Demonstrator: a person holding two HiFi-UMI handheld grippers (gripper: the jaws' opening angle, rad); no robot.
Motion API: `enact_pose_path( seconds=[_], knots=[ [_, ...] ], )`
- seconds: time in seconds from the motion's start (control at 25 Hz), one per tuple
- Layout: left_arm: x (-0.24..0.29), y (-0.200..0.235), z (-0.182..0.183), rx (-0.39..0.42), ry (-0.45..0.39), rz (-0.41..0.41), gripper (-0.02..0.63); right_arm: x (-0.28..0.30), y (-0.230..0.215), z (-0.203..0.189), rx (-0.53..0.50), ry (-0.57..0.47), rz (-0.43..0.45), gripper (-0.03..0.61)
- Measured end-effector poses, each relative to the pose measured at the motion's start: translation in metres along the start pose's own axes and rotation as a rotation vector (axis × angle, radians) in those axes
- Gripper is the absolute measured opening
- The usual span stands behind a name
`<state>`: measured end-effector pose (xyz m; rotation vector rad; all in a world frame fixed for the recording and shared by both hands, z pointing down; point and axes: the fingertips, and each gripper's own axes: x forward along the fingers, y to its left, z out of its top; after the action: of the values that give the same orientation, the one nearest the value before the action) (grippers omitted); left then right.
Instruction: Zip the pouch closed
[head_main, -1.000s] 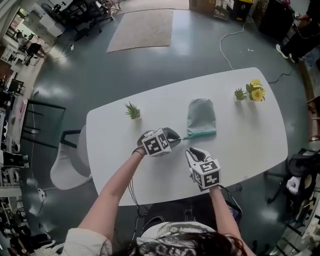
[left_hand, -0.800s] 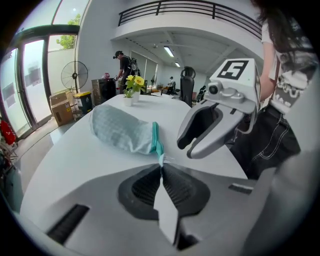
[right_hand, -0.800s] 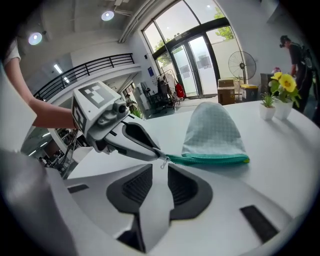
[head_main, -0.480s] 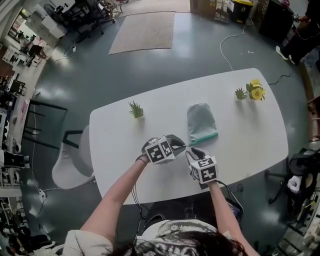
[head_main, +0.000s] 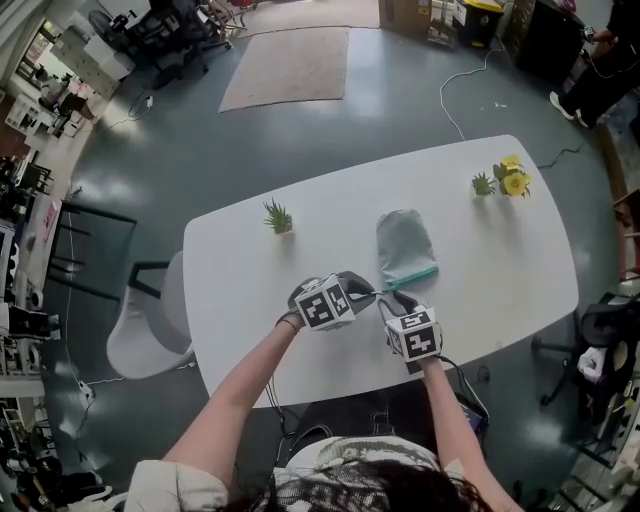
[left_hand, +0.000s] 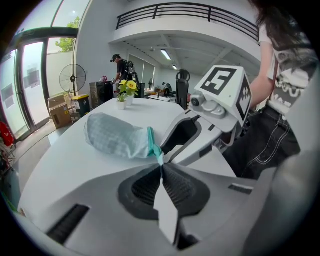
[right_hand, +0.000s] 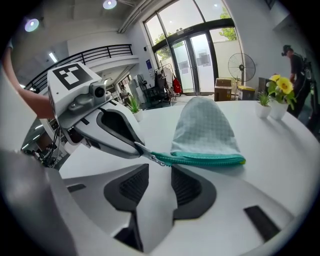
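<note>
The pouch (head_main: 403, 240) lies flat on the white table (head_main: 500, 280), closed round end away from me, teal zipper (right_hand: 200, 160) along the near edge. My left gripper (left_hand: 161, 167) is clenched on the zipper's left end, where a small metal piece shows at the tips; I cannot tell whether that piece is the slider or only the tail. My right gripper (right_hand: 160, 170) is released: its jaws have just been opening, nothing is between the pads, and the held end of the zipper lies just ahead of the gap, slightly to its left.

Key relation: seen from my right gripper, the zipper's long axis runs crosswise, from the pinched end just ahead of the jaws out to the right, roughly square to the line the jaws point along. Both grippers meet at this same end; the far end is well apart from either. I judge the next move to be the right jaws closing on this end while the left holds it taut.
</note>
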<state>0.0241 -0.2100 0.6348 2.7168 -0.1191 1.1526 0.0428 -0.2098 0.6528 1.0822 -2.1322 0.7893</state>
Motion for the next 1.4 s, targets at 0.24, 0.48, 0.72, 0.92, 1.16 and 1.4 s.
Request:
enact_pose_path(
  seconds=[0.24, 0.48, 0.72, 0.92, 1.16, 1.4],
  knots=[
    [0.000, 0.000, 0.002, -0.007, -0.006, 0.028, 0.021, -0.003, 0.008, 0.004, -0.022, -0.003, 0.006, 0.115],
    [0.001, -0.002, -0.002, -0.036, -0.014, 0.052, 0.021, -0.009, 0.004, -0.002, -0.033, -0.004, -0.024, 0.016],
    [0.001, -0.006, -0.003, -0.083, -0.021, 0.051, 0.022, -0.010, 0.018, -0.007, -0.077, 0.006, 0.031, 0.008],
    [0.002, -0.012, 0.001, -0.079, -0.030, 0.045, 0.021, -0.007, 0.014, -0.011, -0.062, 0.012, -0.002, 0.008],
    [0.001, -0.011, -0.003, -0.094, -0.029, 0.071, 0.020, -0.010, 0.009, -0.009, -0.033, 0.011, 0.025, 0.006],
    [0.004, -0.011, -0.002, -0.106, -0.005, 0.063, 0.017, -0.011, -0.002, -0.014, -0.018, 0.034, 0.035, 0.005]
  ],
)
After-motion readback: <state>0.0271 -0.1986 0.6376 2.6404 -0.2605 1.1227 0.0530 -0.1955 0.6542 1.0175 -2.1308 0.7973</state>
